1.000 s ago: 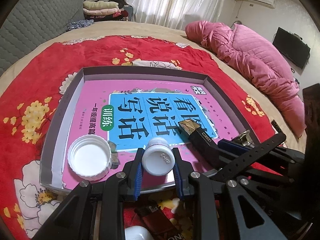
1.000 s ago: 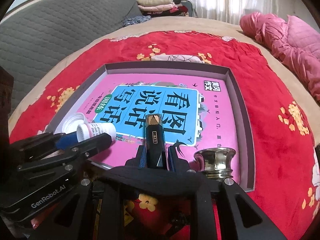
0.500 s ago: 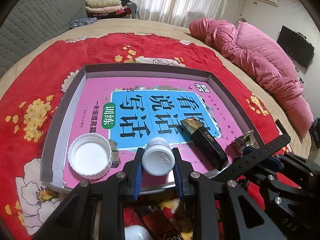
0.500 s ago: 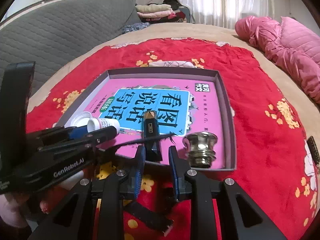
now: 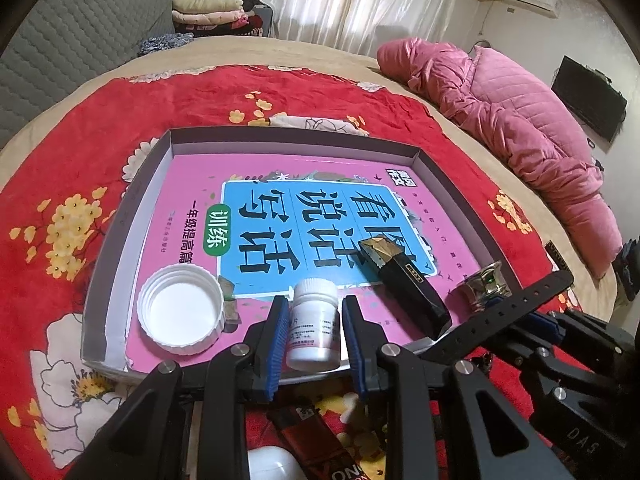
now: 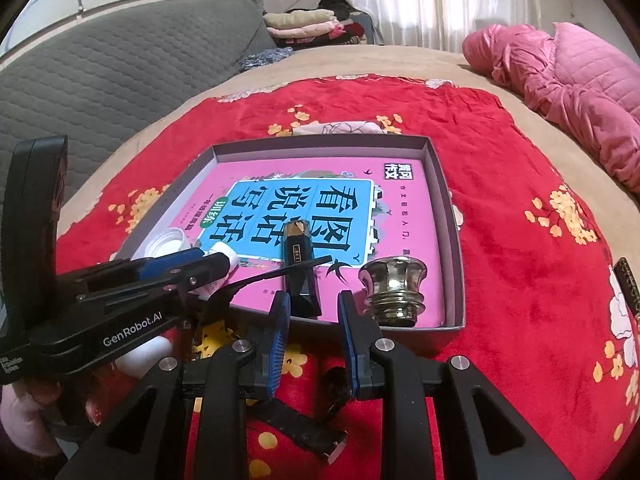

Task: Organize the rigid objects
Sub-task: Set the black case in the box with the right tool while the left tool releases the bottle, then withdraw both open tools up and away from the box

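My left gripper [image 5: 315, 304] is shut on a small white pill bottle [image 5: 315, 332], held cap up over the near rim of the grey tray [image 5: 280, 133]. The right wrist view shows the same bottle [image 6: 224, 254] between the left gripper's fingers [image 6: 192, 264]. My right gripper [image 6: 314, 300] is open, hanging just outside the tray's near edge. A black lighter with a gold tip [image 6: 299, 268] lies free in the tray just beyond its pads. Also in the tray are a white lid [image 5: 180, 316] and a brass knob [image 6: 394, 292], on a pink book [image 5: 192, 184].
The tray sits on a red flowered cloth [image 6: 520, 280] over a bed. A red packet [image 5: 312, 432] and a white object [image 5: 272, 464] lie on the cloth below my left gripper. A black holed strap [image 5: 520, 304] crosses between the grippers. A pink quilted coat [image 5: 500, 108] lies at the right.
My right gripper has let go of the black lighter and drawn back out of the tray. The bottle in the left gripper now shows its side rather than its cap.
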A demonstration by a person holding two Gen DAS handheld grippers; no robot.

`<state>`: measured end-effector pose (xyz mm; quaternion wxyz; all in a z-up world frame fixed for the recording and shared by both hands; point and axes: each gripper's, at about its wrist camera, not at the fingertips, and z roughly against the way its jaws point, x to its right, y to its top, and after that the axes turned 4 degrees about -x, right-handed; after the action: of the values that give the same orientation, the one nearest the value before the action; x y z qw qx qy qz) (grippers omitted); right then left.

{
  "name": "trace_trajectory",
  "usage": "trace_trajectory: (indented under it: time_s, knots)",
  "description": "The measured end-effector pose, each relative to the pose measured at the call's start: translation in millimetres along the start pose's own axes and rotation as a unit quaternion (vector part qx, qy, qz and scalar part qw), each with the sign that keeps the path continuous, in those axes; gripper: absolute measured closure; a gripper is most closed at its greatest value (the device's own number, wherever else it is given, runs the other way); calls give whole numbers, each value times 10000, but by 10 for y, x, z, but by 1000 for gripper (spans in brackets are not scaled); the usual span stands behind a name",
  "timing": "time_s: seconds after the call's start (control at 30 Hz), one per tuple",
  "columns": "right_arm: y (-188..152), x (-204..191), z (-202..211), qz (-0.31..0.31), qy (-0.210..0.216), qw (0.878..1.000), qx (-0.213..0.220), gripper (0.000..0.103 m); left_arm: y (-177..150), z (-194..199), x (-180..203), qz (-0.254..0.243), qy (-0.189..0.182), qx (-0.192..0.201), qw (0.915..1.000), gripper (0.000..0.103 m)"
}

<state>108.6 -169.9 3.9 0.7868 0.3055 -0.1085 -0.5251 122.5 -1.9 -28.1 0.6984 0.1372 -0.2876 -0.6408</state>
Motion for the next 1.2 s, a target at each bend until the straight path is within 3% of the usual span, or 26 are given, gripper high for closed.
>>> trace_trajectory:
  time_s: [1.2]
  knots:
    - [-54,23,65,-24,-170,9999,-8,77,-43,147,-176,8,-44,31,10000,76]
